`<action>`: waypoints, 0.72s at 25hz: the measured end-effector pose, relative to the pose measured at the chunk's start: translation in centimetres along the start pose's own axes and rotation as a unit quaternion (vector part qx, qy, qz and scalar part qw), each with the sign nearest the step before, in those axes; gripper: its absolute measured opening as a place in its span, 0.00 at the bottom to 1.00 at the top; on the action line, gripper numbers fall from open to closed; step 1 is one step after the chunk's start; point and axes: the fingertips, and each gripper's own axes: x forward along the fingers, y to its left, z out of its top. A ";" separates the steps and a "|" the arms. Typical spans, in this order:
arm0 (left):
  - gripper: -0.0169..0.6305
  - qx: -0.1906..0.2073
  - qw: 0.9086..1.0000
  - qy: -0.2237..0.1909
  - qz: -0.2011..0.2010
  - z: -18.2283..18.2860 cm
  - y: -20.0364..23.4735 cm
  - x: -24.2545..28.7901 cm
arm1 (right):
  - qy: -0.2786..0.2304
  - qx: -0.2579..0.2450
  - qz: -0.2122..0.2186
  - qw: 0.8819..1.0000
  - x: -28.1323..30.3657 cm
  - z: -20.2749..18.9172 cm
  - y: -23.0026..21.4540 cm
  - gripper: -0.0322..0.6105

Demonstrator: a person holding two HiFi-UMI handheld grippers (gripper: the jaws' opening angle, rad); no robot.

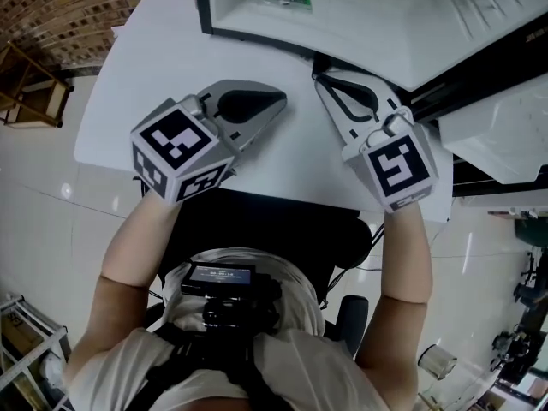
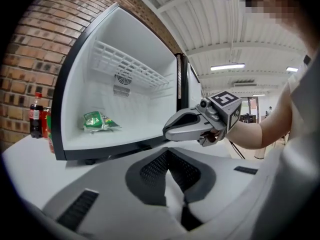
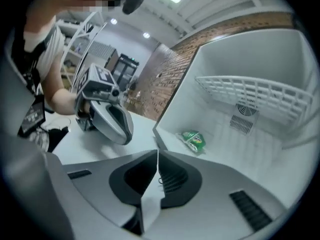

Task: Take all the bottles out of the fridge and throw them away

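Hovering over the table (image 1: pixel 295 157) before the fridge (image 1: pixel 385 24), the left gripper (image 1: pixel 276 103) and right gripper (image 1: pixel 324 83) are holding empty jaws closed.

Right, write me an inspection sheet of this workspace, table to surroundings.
Surface: white table, both grippers over it.
Job's things: fridge open, no bottle seen inside; a cola bottle stands on the table beside it, outside.
Clutter: green packet on the fridge floor; wire shelf above it, nothing on it.
Grippers: left tongs shut, nothing in them; right tongs shut, nothing in them; both in front of the fridge.
Cables: nothing seen.
Surroundings: brick wall, pale tiled floor.
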 end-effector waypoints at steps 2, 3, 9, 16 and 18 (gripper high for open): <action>0.05 -0.001 1.000 0.000 0.008 -0.1 0.3 -0.1 | 0.026 -0.063 -0.012 0.998 1.2 0.1 -0.8 0.08; 0.05 -0.001 1.000 0.001 0.008 -0.2 0.3 -0.2 | 0.032 -0.096 -0.018 0.995 1.9 0.3 -1.3 0.08; 0.04 0.003 1.000 0.007 -0.025 -0.1 -0.4 -0.1 | 0.109 -0.234 -0.051 0.965 6.0 -0.9 -5.5 0.12; 0.05 0.005 0.999 0.003 -0.034 0.0 -0.8 -0.2 | 0.133 -0.283 -0.048 0.949 10.1 -0.6 -7.5 0.13; 0.05 0.005 0.999 0.004 -0.033 0.0 -0.7 -0.1 | 0.149 -0.313 -0.055 0.936 11.0 -0.9 -8.2 0.15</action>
